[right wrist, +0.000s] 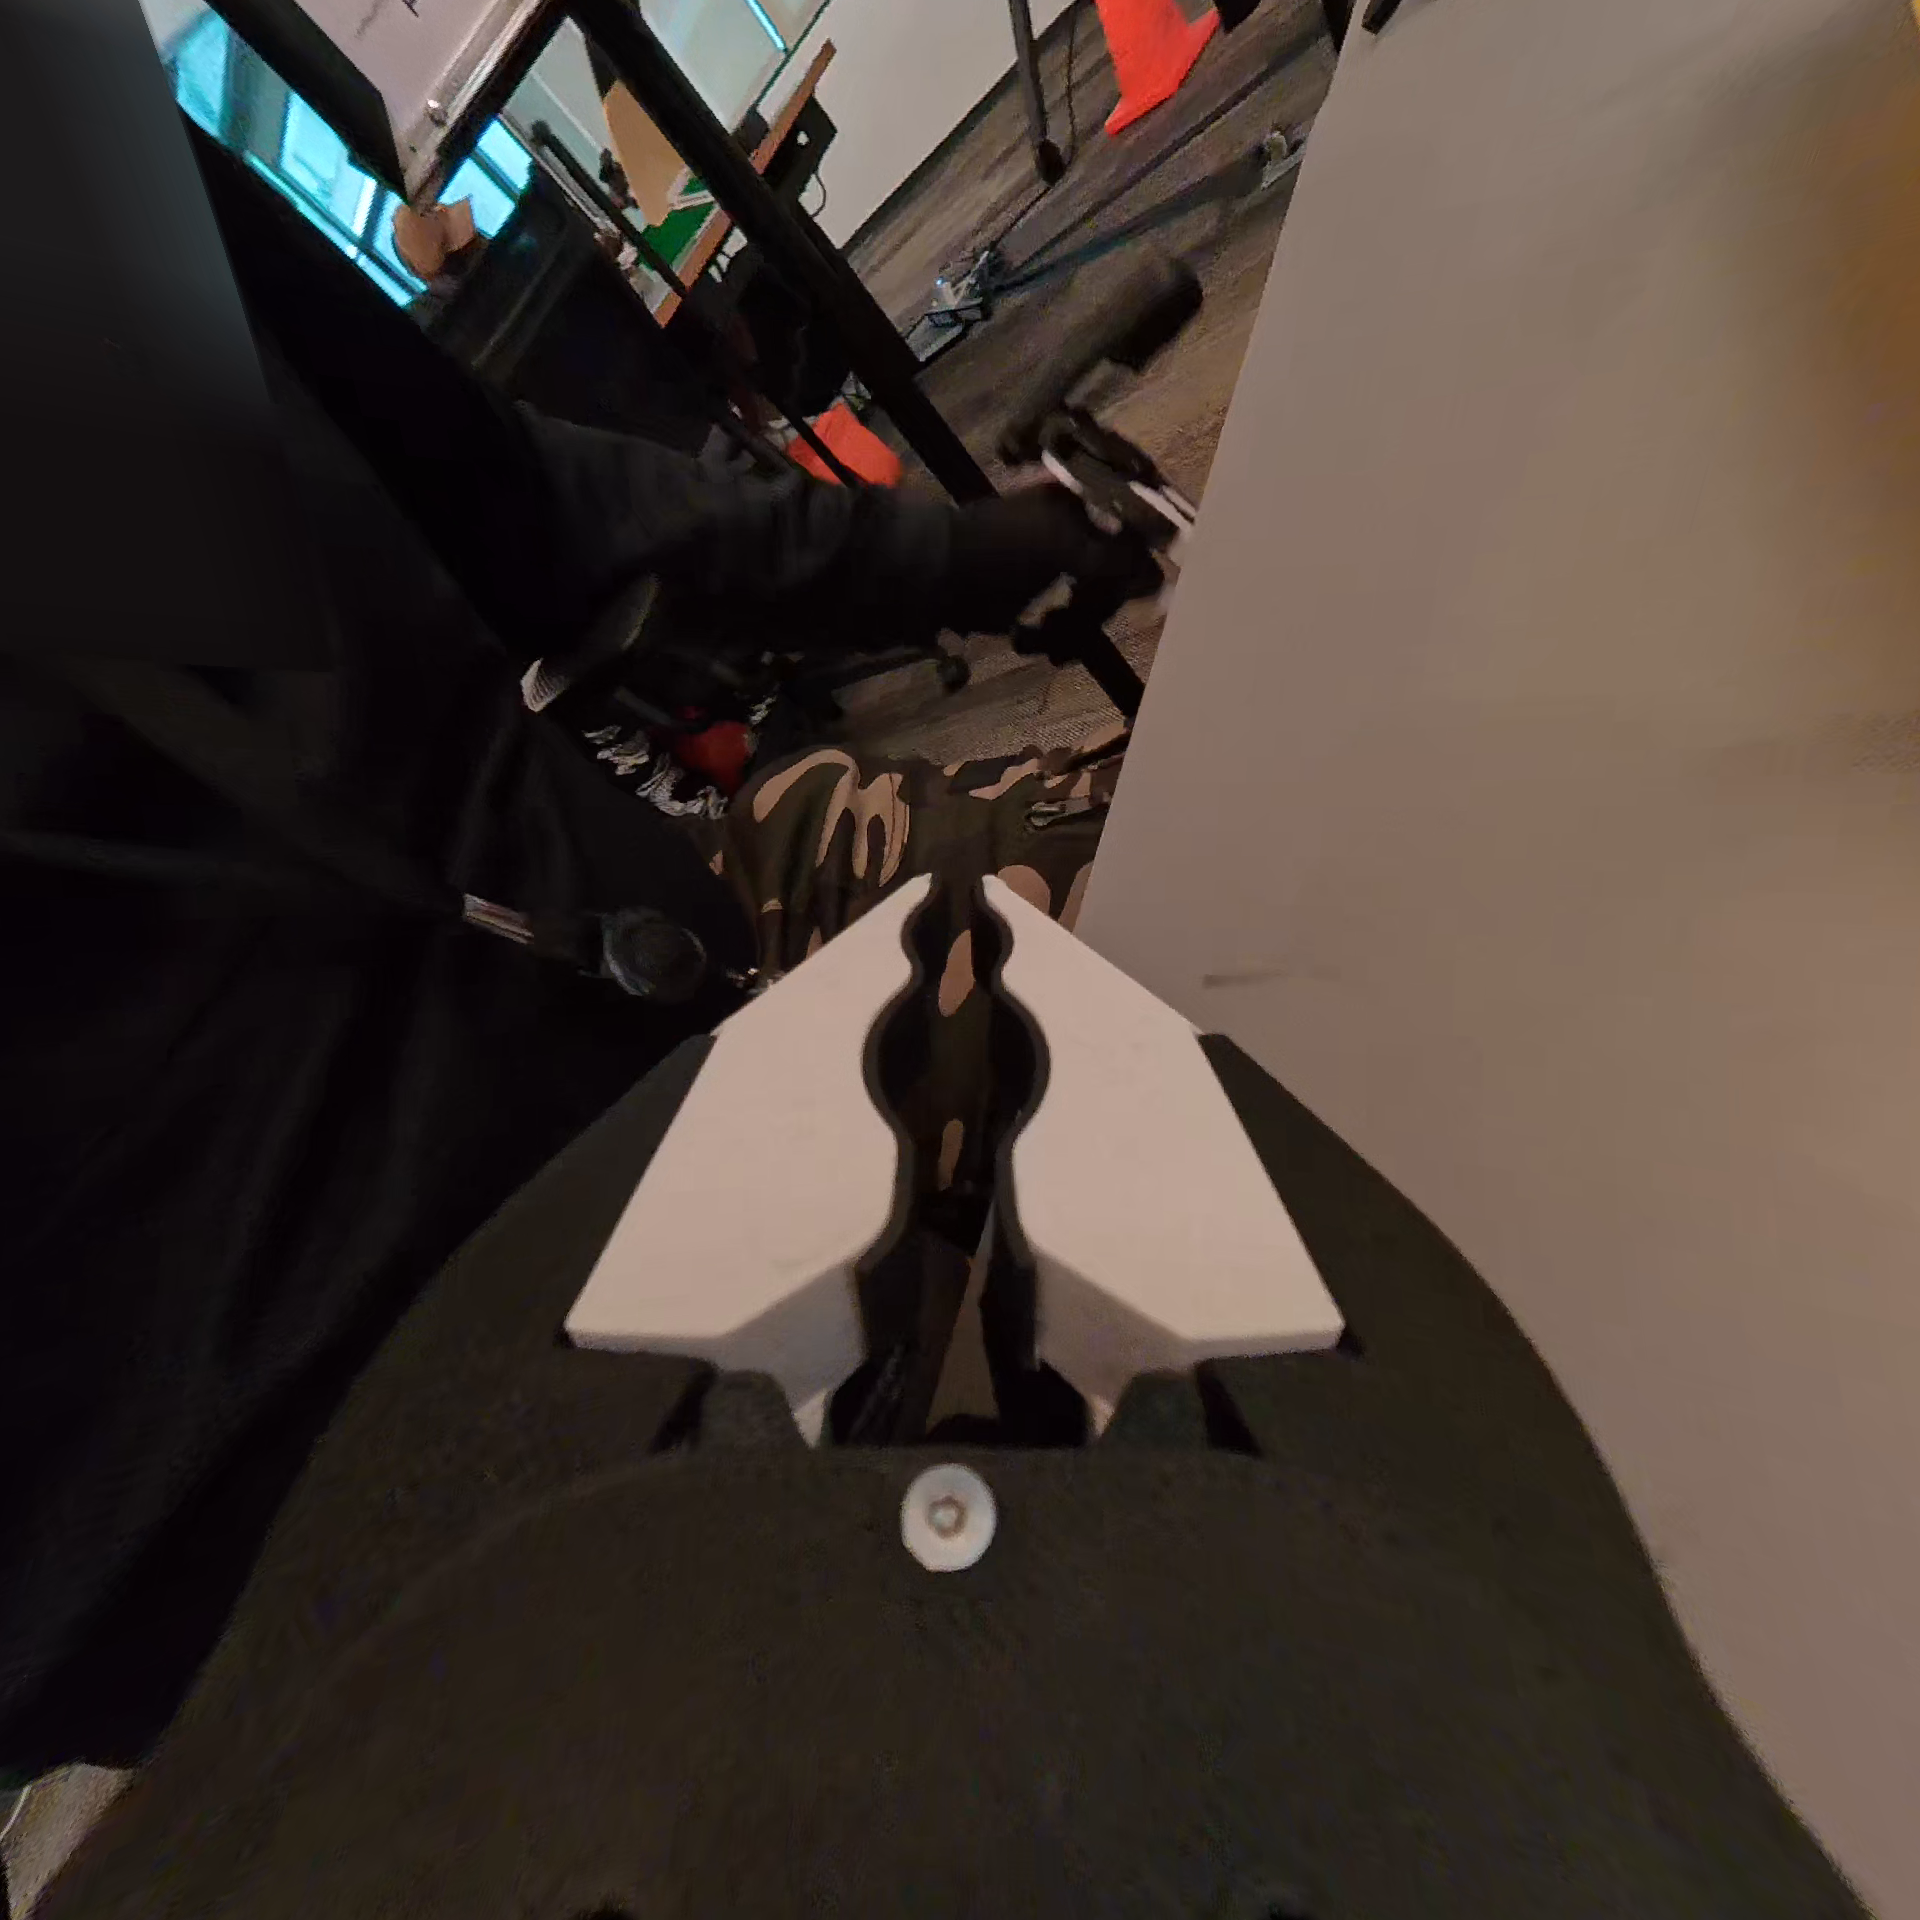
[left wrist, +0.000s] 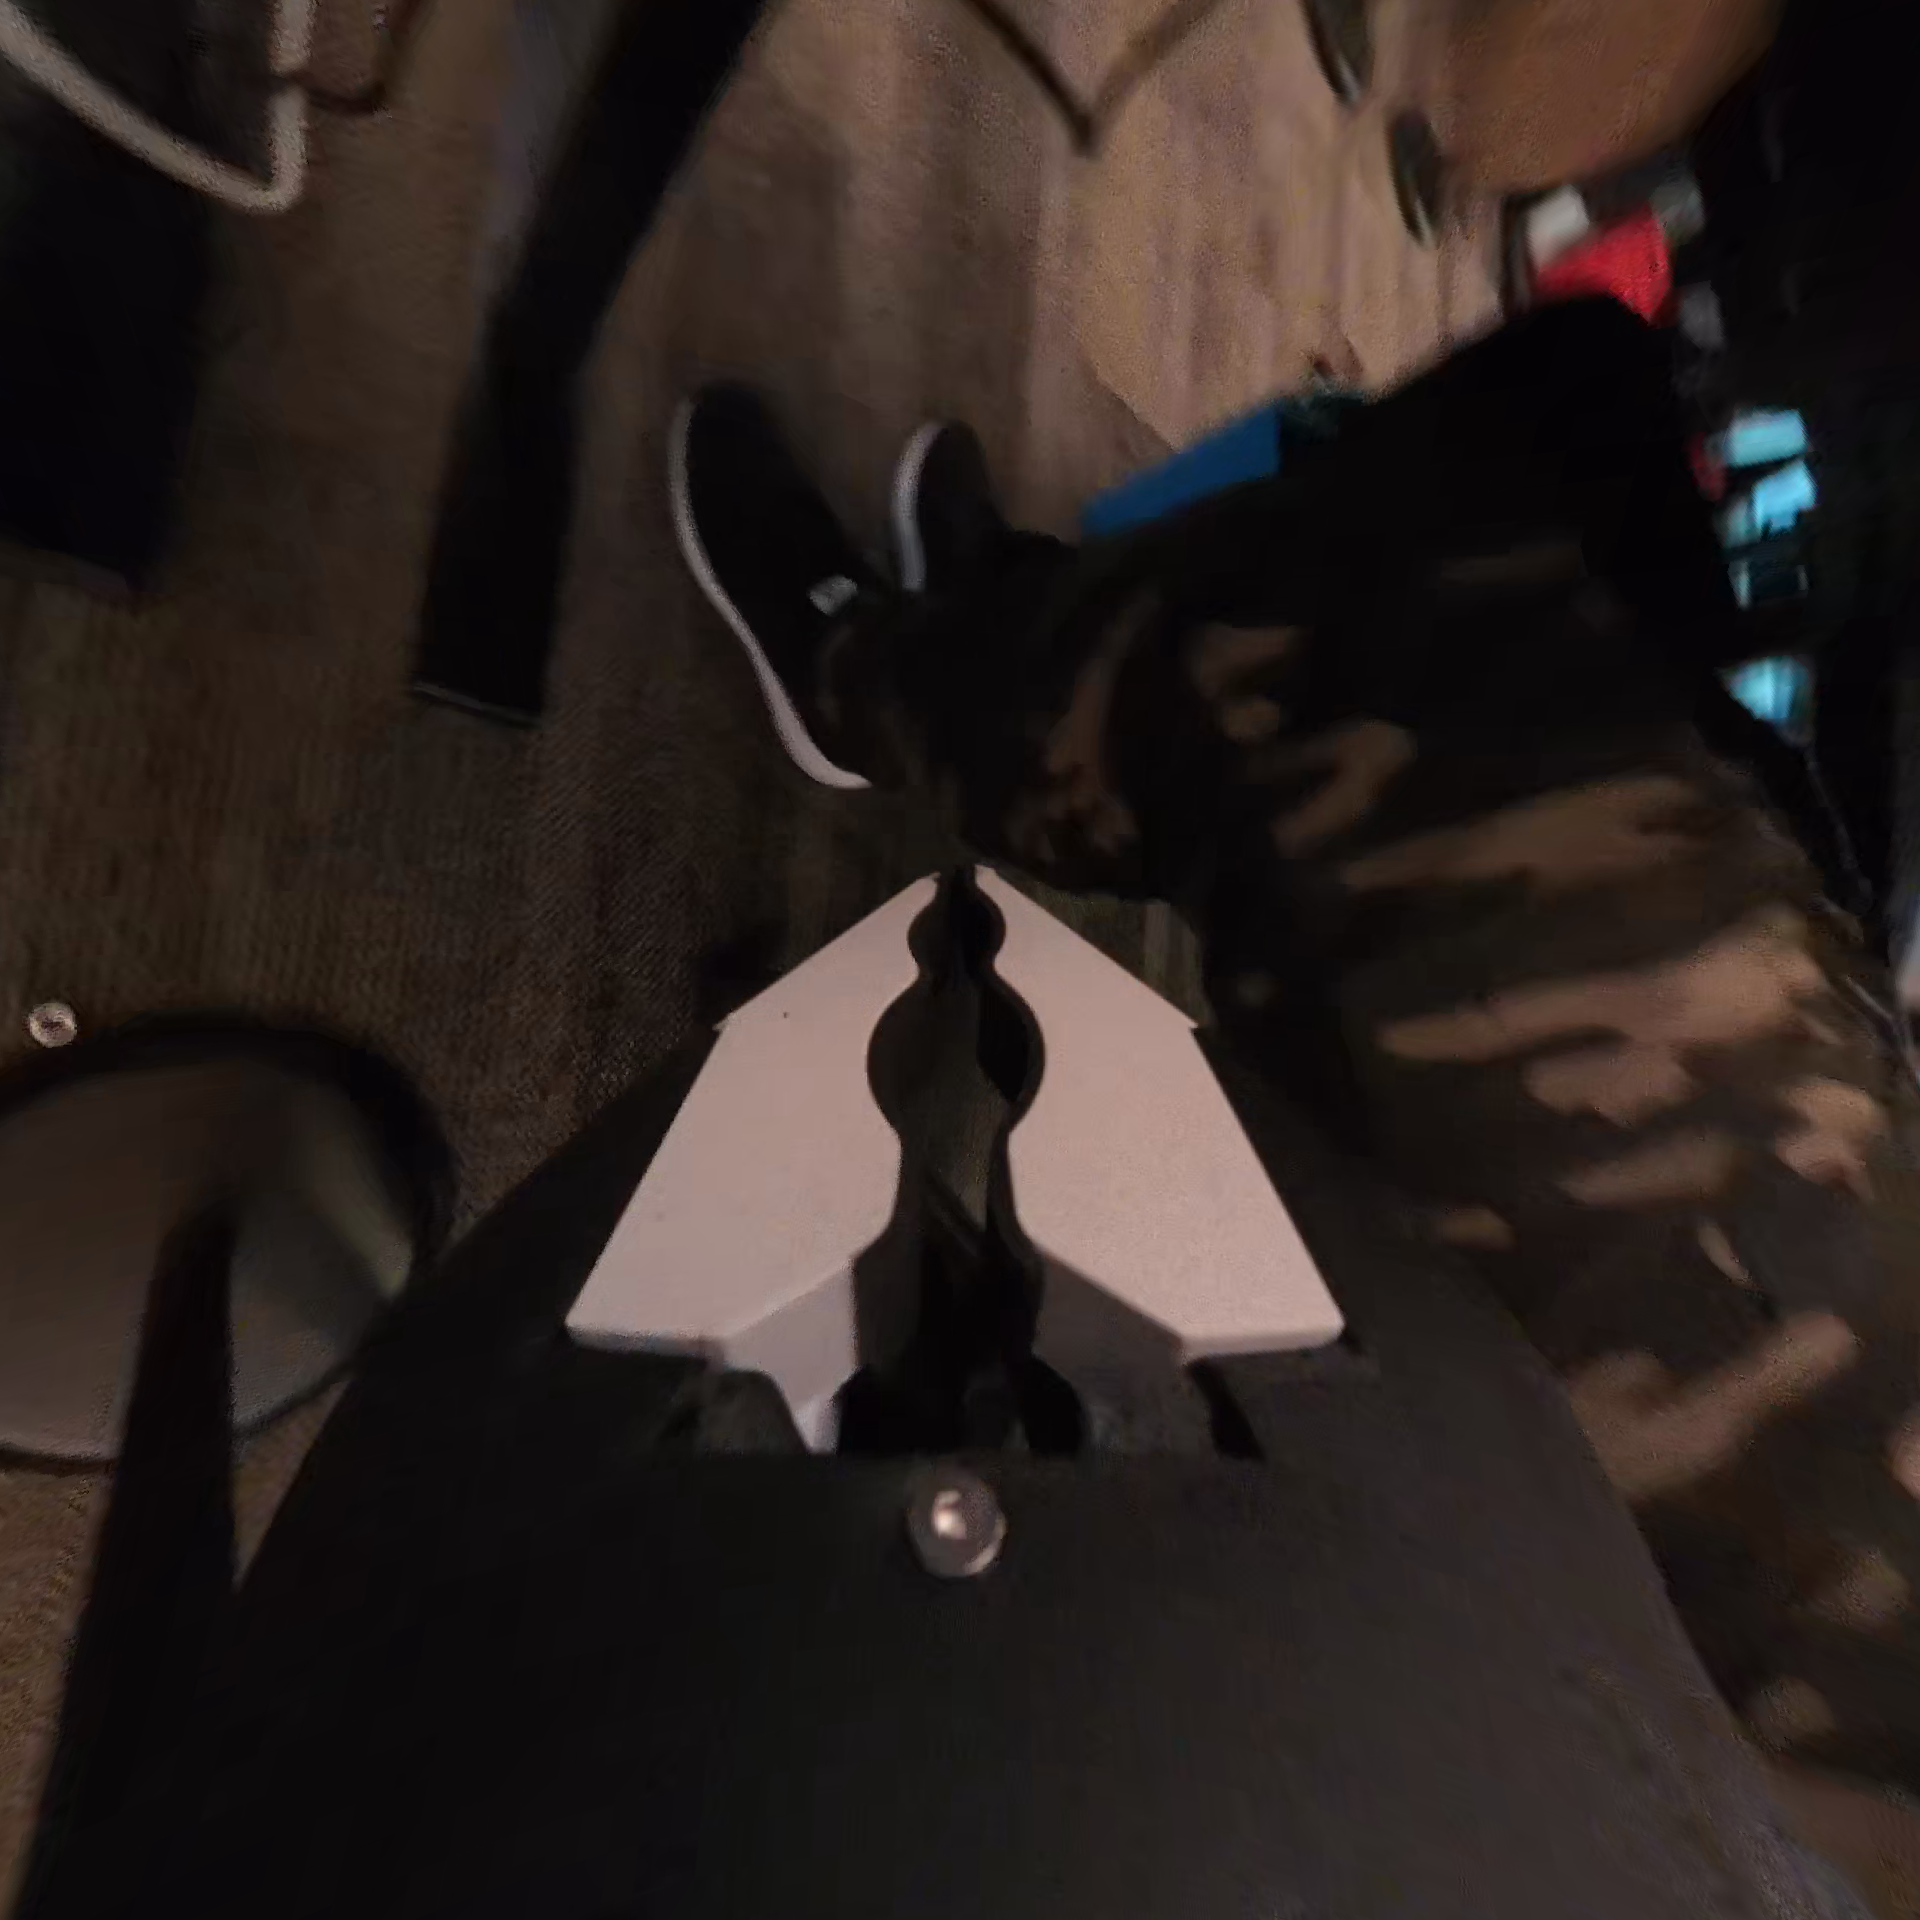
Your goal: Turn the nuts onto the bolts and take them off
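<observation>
Status: neither nuts nor bolts appear in either view; location cannot be told.

Left claw point(left wrist: 958, 883): white fingers point(left wrist: 790, 1143) clenched, tips meeting, nothing between them. It points down below the surface, toward carpet floor point(left wrist: 260, 831), the person's black shoes point(left wrist: 758, 582) and camouflage trousers point(left wrist: 1558, 1039). View is blurred, suggesting motion.

Right claw point(right wrist: 956, 883): fingers point(right wrist: 1132, 1143) clenched likewise, nothing held. It sits just beside the pale surface edge point(right wrist: 1507, 727), aimed across the person's lap. The person's gloved hand point(right wrist: 1039, 551) shows farther off, holding the other tool's handle.

Judged step: pre-approach, no nut engaged yet.

Procedure, recommended:
1. Raise both claws above the surface; bring hardware into view before doing anything else.
2. Release both claws before closing on parts.
3. Hold bolt w/ one claw, steady and upright.
4. Grip nut across its flats w/ the other; seat it square on the thread.
5. Turn in short strokes, regrip btwn strokes. Stop if it binds: cross-thread risk.
</observation>
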`<action>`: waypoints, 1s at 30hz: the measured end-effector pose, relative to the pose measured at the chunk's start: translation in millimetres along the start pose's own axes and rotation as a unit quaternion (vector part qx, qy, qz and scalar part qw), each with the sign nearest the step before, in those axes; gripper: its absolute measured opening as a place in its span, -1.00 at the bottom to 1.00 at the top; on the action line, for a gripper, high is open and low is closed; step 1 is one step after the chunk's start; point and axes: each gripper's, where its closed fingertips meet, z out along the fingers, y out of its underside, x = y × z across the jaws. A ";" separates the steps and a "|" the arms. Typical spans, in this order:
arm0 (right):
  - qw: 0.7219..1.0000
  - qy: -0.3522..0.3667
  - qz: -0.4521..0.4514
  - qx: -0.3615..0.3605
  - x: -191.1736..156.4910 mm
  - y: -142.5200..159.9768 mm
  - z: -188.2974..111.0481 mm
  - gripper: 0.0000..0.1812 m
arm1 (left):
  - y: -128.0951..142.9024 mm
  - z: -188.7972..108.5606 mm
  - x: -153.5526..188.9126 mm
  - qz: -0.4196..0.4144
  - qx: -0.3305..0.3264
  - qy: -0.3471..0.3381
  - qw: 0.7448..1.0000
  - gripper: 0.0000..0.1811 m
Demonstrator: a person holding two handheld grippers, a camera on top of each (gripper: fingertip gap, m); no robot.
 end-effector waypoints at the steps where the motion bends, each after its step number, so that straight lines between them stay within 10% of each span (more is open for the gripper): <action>1: 1.000 -0.006 0.001 -0.001 1.3 -3.6 3.4 -0.99 | 7.6 10.7 -16.5 -0.036 -0.008 -0.025 0.999 -1.00; 11: 0.997 -0.056 0.041 -0.045 10.0 -19.0 33.8 -1.00 | 126.5 123.1 -240.3 -0.141 -0.215 -0.206 0.944 -0.84; 16: 0.995 -0.058 0.073 -0.048 15.4 -20.8 35.5 -1.00 | 134.9 143.3 -333.6 -0.185 -0.152 -0.267 0.933 -0.60; 20: 0.989 -0.064 0.117 -0.057 21.6 -20.7 37.1 -1.00 | 147.6 147.1 -392.8 -0.251 -0.097 -0.301 0.915 -0.78; 30: 0.973 -0.069 0.213 -0.057 38.3 -24.9 38.8 -1.00 | 184.4 169.0 -459.9 -0.301 -0.102 -0.305 0.898 -0.85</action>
